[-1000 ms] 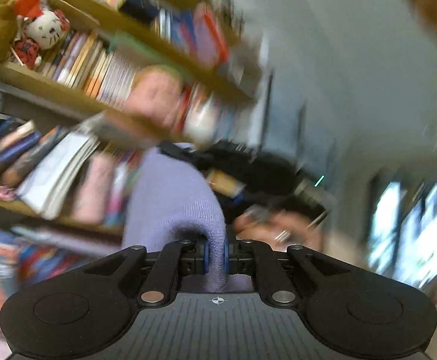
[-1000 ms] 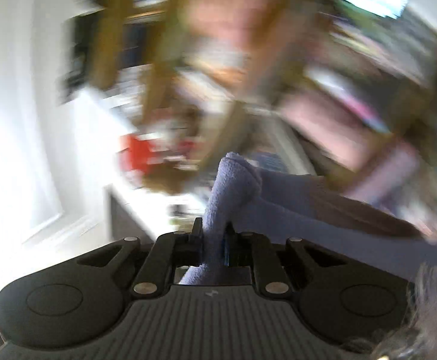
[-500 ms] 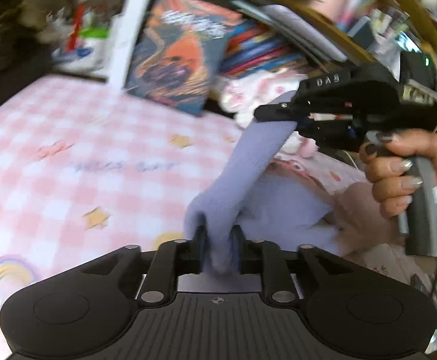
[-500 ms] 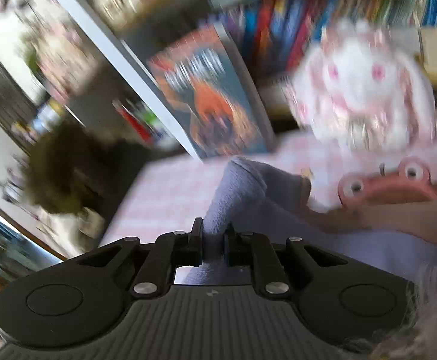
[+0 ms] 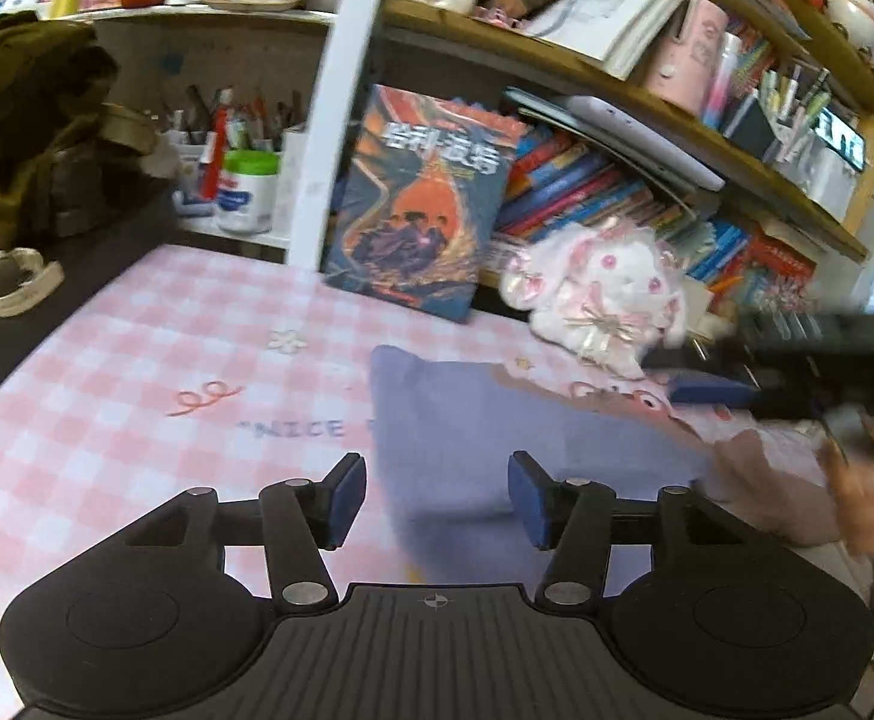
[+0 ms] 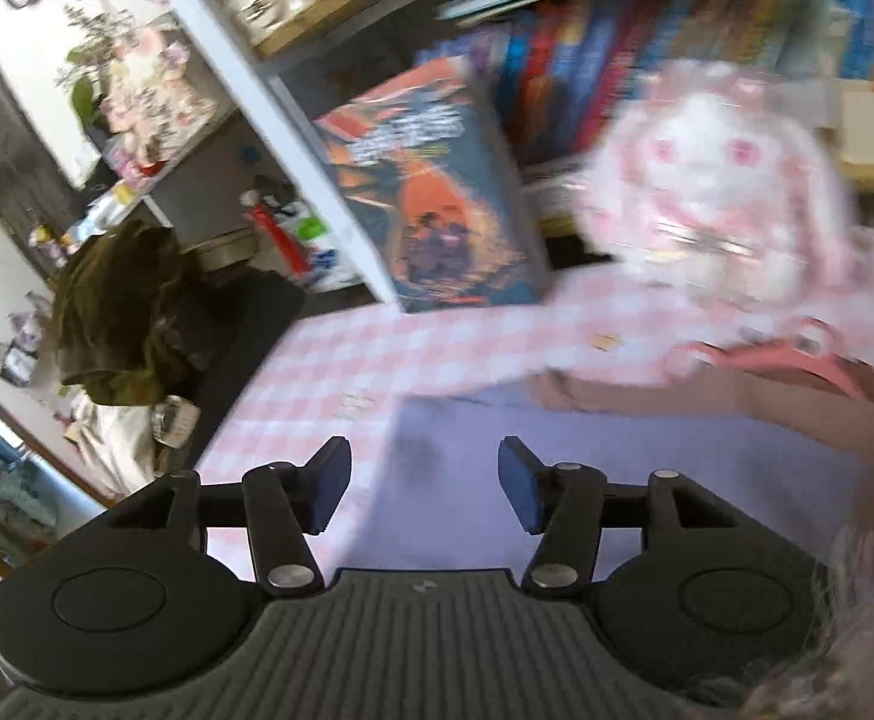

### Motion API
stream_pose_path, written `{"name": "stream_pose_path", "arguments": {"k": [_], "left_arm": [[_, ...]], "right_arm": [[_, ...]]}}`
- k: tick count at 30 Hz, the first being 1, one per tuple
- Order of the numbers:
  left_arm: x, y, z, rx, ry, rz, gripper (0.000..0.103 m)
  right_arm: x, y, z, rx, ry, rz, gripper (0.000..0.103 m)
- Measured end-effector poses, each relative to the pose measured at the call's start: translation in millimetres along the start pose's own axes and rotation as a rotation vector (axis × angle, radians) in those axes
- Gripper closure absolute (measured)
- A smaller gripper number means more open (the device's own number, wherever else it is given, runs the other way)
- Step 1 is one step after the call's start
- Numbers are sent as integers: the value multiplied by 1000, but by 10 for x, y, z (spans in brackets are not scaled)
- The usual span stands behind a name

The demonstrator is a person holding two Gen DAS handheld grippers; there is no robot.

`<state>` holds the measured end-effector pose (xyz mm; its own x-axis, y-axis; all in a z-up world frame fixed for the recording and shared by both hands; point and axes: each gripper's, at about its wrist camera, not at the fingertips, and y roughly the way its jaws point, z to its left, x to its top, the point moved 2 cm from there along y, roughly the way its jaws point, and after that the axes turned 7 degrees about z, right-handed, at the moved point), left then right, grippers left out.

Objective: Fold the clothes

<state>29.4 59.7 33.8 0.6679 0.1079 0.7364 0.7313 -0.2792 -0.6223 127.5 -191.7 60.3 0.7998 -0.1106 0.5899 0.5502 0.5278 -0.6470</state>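
The left tool (image 5: 434, 498), matte black with ribbed housing and blue rubber-faced pads (image 5: 341, 495), stands with its jaws spread wide and nothing between them, poised over a lavender garment (image 5: 496, 438) that lies flat on the tabletop (image 5: 107, 396). The right tool (image 6: 425, 489) is likewise spread wide and empty above the same soft, knit-looking lavender cloth (image 6: 616, 468), its blue pads (image 6: 517, 486) clear of the fabric as far as the blurred right wrist view allows. The garment lies in a broad, roughly rectangular sheet with a straight left edge and a squared far corner; a dusty-pink piece of clothing (image 5: 760, 480) lies against its right side. The tabletop wears a pink-and-white checked cover printed with small stars, a red squiggle and lettering, and its left half lies bare between the garment and the dark edge where the cover ends. In the left wrist view the other tool (image 5: 796, 372) appears as a smeared black shape at right, with a hand (image 5: 868, 480) blurred beneath it. Beyond the garment's far edge a fluffy white-and-pink plush rabbit (image 5: 610, 294) sits on the cover, beside a glossy blue-and-orange book (image 5: 425, 204) propped upright against a white shelf post (image 5: 329, 102). Wooden shelves (image 5: 646, 96) packed with bright book spines close off the back, and an olive-brown heap of cloth (image 5: 23, 126) rises off the left side of the tabletop.
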Motion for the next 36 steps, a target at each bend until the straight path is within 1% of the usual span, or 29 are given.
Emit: {"name": "stream_pose_path", "arguments": {"k": [6, 10, 12, 13, 14, 16, 19, 20, 22, 24, 25, 26, 27, 28, 29, 30, 32, 34, 36], "left_arm": [[-11, 357, -560, -84, 131, 58, 50], [-1, 566, -928, -123, 216, 85, 50], [26, 665, -1114, -139, 258, 88, 49], [43, 708, -1197, -142, 281, 89, 47], [55, 752, -1278, -139, 309, 89, 44], [78, 842, -1438, -130, 365, 87, 42], [117, 1021, -1588, -93, 432, 102, 38], [120, 1104, -1607, -75, 451, 125, 34], [103, 1269, -1616, -30, 482, 175, 34], [58, 1425, -1596, 21, 508, 225, 34], [32, 1458, -1559, 14, 505, 251, 40], [6, 1484, -1518, 1, 499, 277, 76], [-21, 1510, -1477, -11, 493, 303, 100], [-20, 1432, -1436, -26, 468, 304, 99], [-14, 1337, -1395, -41, 441, 301, 99], [-9, 1243, -1355, -57, 414, 297, 100], [24, 882, -1282, -69, 377, 253, 100], [25, 501, -1184, -71, 347, 221, 100], [-39, 195, -1050, -40, 312, 219, 100]], "right_arm": [[-524, -397, -570, -181, 27, 47, 50], [-861, -590, -910, -340, 0, 79, 51], [-984, -659, -1076, -377, 35, 95, 51], [-1036, -684, -1139, -381, 51, 102, 51], [-1081, -705, -1189, -378, 63, 107, 51], [-1156, -730, -1240, -398, 52, 118, 52], [-1209, -760, -1287, -434, 26, 121, 53], [-1209, -753, -1308, -431, 22, 125, 54], [-1206, -730, -1350, -423, 9, 136, 54], [-1206, -704, -1373, -416, -13, 149, 57], [-1208, -689, -1366, -415, -33, 156, 57], [-1209, -670, -1349, -416, -61, 163, 57], [-1211, -652, -1329, -416, -91, 169, 59], [-1216, -636, -1307, -407, -125, 173, 63], [-1213, -624, -1294, -392, -148, 177, 76], [-1204, -613, -1287, -374, -163, 181, 85], [-1185, -593, -1283, -342, -185, 187, 91], [-1163, -588, -1321, -323, -177, 181, 93], [-1141, -587, -1355, -313, -177, 175, 93]]}}
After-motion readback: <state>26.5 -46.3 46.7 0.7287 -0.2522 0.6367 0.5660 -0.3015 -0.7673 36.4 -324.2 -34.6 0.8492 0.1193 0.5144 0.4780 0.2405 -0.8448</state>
